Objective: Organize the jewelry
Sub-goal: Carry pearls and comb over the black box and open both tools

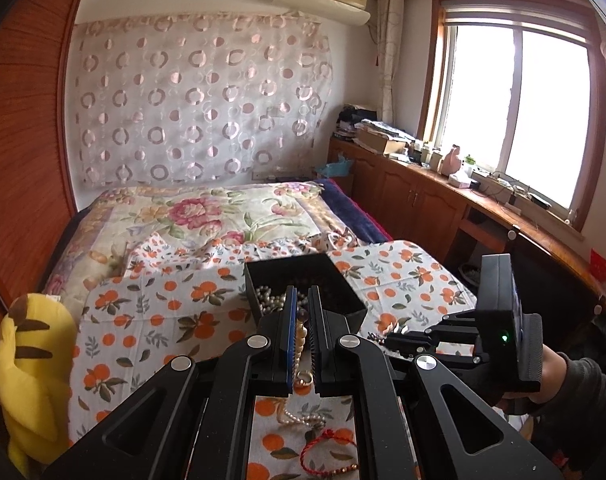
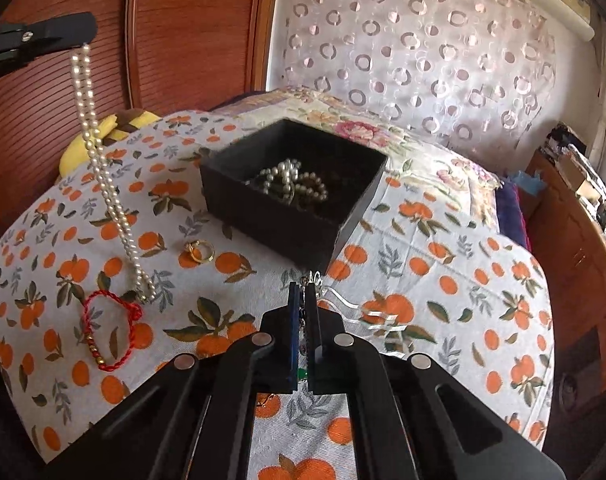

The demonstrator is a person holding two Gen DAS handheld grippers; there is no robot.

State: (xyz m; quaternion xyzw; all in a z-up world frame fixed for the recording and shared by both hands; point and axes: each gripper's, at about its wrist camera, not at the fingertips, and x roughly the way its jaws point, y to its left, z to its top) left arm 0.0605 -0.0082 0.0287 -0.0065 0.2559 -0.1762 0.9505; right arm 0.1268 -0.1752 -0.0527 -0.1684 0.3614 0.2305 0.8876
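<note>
Left of the black box (image 2: pixel 291 184), the left hand-held gripper (image 2: pixel 87 40) is clenched on a limp, light pearl necklace (image 2: pixel 103 176), best held mid-strand. In front of the box, the right hand-held gripper (image 2: pixel 303 300) grips a small dangling earring (image 2: pixel 304 322), delicate and slippery.

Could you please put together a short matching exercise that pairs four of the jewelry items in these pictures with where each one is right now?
Things:
1. long pearl strand
2. gold rings
3. red cord bracelet
4. small dangling piece

Places:
A. lying flat on the orange-print cloth, at its left edge
B. hanging from the shut left gripper, its lower end on the cloth
C. pinched in the shut right gripper
D. on the cloth, just left of the black box

Pairs: 1-B, 2-D, 3-A, 4-C
</note>
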